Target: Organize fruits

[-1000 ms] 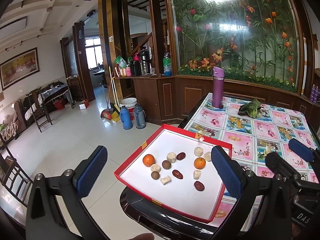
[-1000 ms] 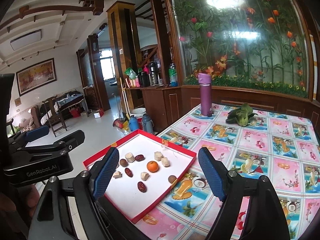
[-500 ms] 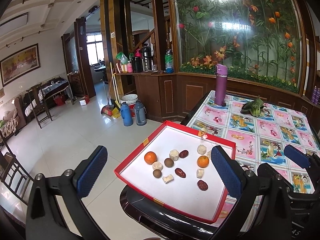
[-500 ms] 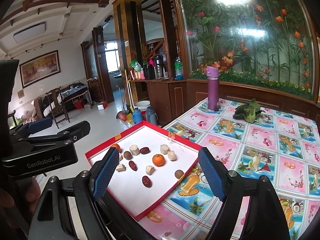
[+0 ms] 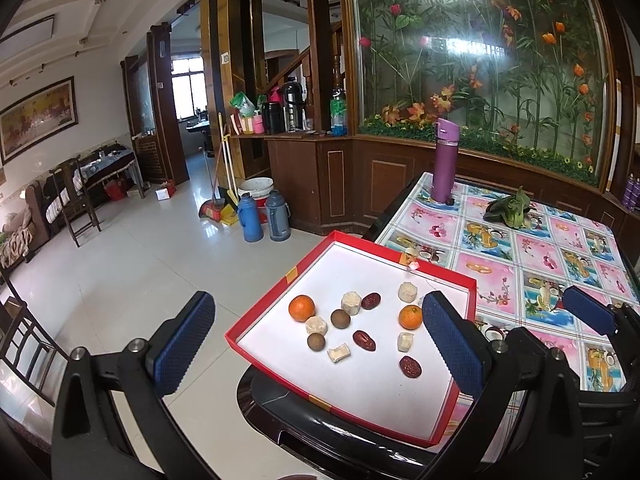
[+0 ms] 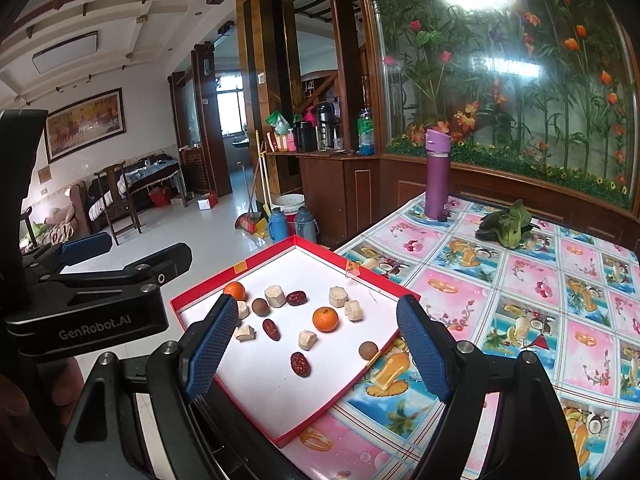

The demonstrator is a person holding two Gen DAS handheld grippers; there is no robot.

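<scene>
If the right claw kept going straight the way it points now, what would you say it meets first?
Probably the white floor of the red tray, near the orange that sits midway between the open right claw's fingers. Depth is unclear in this fisheye view; it hovers above and touches nothing.

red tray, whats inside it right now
Inside the red tray: two oranges, three red dates, brown round fruits and pale chunks, all loose. The right tool, open, hides part of the left edge.
</scene>
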